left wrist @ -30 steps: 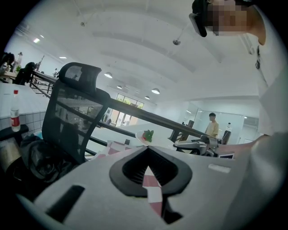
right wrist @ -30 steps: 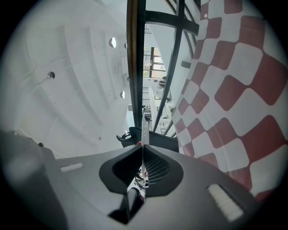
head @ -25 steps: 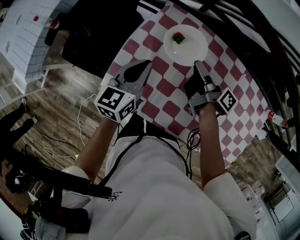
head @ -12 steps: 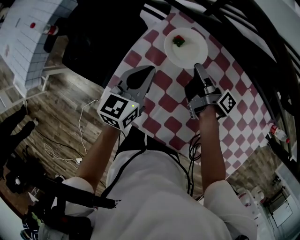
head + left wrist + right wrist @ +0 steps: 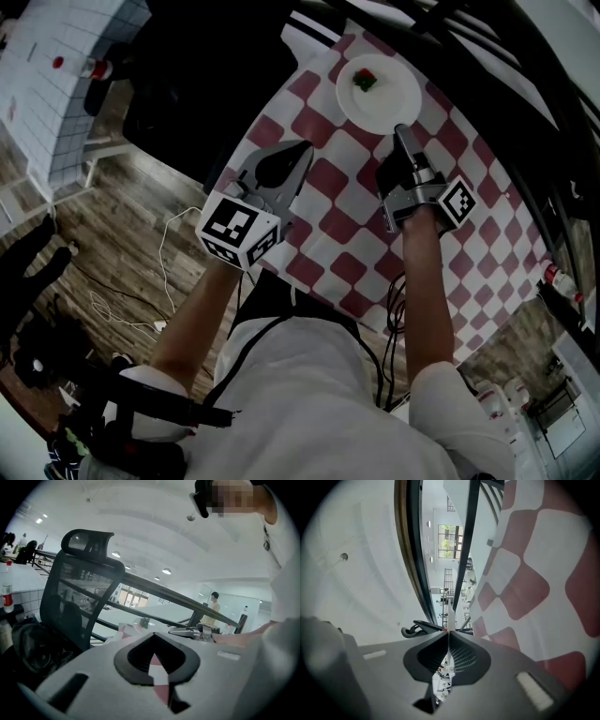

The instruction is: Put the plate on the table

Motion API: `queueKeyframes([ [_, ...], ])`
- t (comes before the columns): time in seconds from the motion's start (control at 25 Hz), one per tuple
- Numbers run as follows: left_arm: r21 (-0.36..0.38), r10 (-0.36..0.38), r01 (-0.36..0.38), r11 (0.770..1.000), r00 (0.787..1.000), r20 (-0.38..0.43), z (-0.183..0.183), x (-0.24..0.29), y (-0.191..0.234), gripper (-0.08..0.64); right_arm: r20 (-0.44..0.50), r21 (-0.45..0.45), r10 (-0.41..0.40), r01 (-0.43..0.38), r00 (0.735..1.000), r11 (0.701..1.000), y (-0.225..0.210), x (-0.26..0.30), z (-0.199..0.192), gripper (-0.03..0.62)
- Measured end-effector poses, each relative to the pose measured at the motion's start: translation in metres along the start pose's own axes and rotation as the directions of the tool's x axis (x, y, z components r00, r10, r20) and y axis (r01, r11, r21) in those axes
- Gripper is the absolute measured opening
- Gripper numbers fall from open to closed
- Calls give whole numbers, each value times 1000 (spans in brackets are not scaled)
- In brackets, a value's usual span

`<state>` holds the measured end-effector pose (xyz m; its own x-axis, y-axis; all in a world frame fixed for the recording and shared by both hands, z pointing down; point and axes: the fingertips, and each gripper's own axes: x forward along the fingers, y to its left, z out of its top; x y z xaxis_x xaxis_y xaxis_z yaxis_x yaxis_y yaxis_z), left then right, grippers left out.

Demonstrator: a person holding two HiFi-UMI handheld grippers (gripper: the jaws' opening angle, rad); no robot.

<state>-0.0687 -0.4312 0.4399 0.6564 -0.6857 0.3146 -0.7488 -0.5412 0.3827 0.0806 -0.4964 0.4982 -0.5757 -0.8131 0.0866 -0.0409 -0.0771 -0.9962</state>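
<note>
A white plate [image 5: 378, 94] with a small red and green bit of food [image 5: 364, 81] is over the red and white checked table [image 5: 328, 178], at its far side. My right gripper [image 5: 401, 131] is shut on the plate's near rim. In the right gripper view the rim shows as a thin white edge [image 5: 449, 613] running out from the closed tips [image 5: 448, 631], with the cloth [image 5: 525, 588] close alongside. My left gripper [image 5: 305, 145] hovers over the table's left part, shut and holding nothing [image 5: 154, 634]. From it the plate [image 5: 139, 623] shows far off.
A black mesh office chair [image 5: 79, 588] stands at the table's left side. A white cable [image 5: 164, 244] lies on the wooden floor. Black rails [image 5: 525, 84] run past the table's far edge. A bottle [image 5: 561, 277] stands at the right. A person [image 5: 214, 603] stands far back.
Both grippers have moved a little further out over the table and lower. The plate has gone along in the right gripper, whose grip on the rim is unchanged.
</note>
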Motion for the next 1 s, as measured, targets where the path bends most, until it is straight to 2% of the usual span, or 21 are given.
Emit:
queueKeyframes([
  [1.0,-31,26,-26,999,1000,-10,-9,31,26,2,56,4,-64,64,996,998,-62,54,48,18],
])
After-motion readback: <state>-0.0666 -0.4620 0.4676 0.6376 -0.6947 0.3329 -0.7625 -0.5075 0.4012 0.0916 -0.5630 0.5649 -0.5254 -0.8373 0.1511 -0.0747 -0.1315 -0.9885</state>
